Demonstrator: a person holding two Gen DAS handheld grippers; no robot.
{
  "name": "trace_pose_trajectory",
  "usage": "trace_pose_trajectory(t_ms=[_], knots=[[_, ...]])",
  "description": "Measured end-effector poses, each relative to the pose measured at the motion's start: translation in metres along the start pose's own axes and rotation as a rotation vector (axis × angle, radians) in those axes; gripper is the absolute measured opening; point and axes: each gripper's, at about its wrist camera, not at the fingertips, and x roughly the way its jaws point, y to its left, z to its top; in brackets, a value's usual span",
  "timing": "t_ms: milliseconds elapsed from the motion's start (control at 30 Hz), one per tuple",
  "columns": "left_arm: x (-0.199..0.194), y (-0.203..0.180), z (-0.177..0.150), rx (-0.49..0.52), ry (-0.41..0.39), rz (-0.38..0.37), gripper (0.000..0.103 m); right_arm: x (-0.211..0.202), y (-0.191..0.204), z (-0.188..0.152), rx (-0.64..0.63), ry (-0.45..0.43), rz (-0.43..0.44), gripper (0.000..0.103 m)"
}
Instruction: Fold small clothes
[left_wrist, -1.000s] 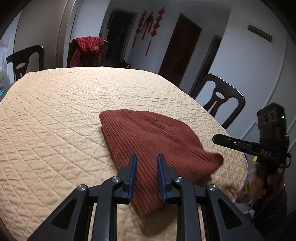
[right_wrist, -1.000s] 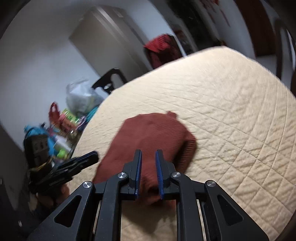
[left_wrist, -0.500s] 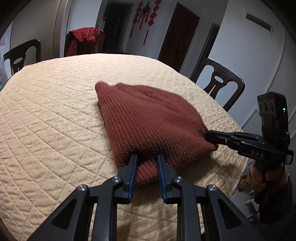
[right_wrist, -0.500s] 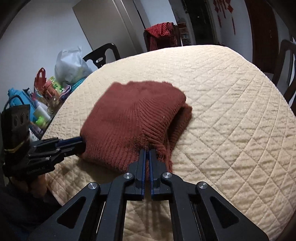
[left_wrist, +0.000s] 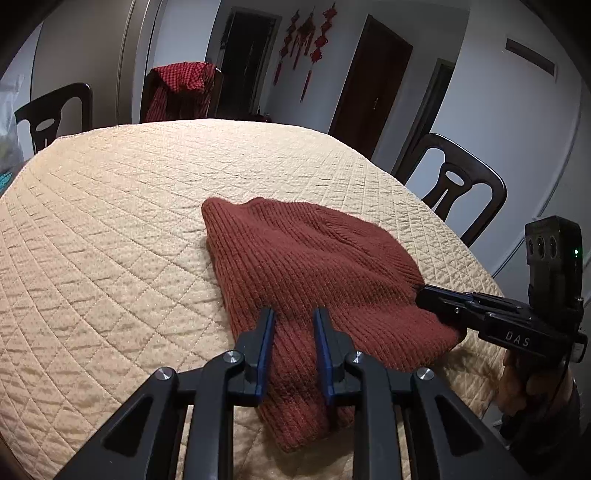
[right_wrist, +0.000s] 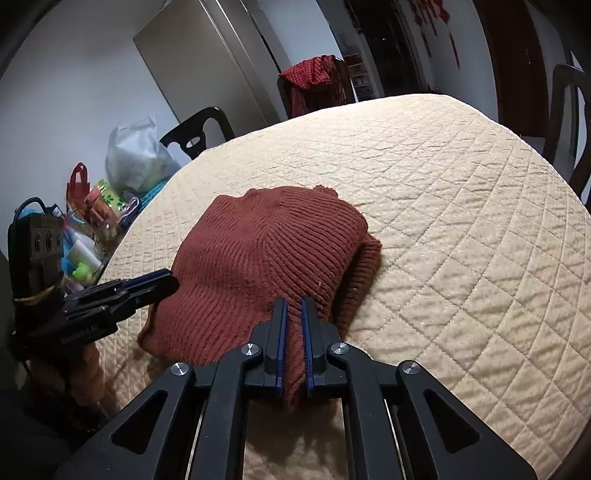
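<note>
A round table under a quilted beige cover (left_wrist: 110, 236) fills a dining room with dark chairs, one draped with a red checked cloth (left_wrist: 179, 86), and dark doors behind. A rust-red ribbed knit garment (left_wrist: 314, 273) lies folded on the cover near the table's near edge, its upper layer lapped over a thicker lower fold that shows along its right side in the right wrist view (right_wrist: 364, 273). The left gripper (left_wrist: 294, 314) hangs over the garment's near part with its fingers spread apart, knit showing between them. The right gripper (right_wrist: 292, 306) has its fingers drawn close with a ridge of the knit between them, seemingly pinched, though the contact is hard to confirm. Bare cover stretches wide beyond and to the left of the garment. Bags and clutter (right_wrist: 107, 206) sit past the table's left rim
</note>
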Motion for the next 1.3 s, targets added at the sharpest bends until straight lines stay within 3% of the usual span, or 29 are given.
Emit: trace_pose_trajectory(t_ms=[167,300,433,567,733,967,1133,1300], knots=[[0.01,0.0,0.023,-0.001,-0.026,0.03,0.025,0.001,0.005,0.024,-0.009,-0.041,-0.015,0.009],[0.028,0.002,0.021,-0.001,-0.004,0.063,0.026,0.034,-0.008,0.031,0.019,0.016,-0.068,0.009],[0.026,0.003,0.021,0.003,-0.009,0.052,0.026,0.032,-0.024,0.029,0.07,-0.002,-0.011,0.009],[0.026,0.008,0.036,-0.004,-0.033,0.084,0.026,0.027,-0.021,0.04,0.059,-0.02,-0.029,0.012],[0.052,0.019,0.037,-0.028,0.025,0.093,0.026,0.044,-0.028,0.046,0.056,0.02,-0.056,0.012],[0.019,0.013,0.027,-0.003,-0.022,0.095,0.026,0.018,-0.022,0.039,0.034,-0.017,-0.063,0.012],[-0.006,0.007,0.011,0.019,-0.035,0.103,0.026,-0.014,0.004,0.021,-0.057,-0.053,-0.021,0.012],[-0.025,0.004,-0.012,0.027,-0.036,0.13,0.026,-0.024,0.028,-0.001,-0.141,-0.035,0.004,0.012]])
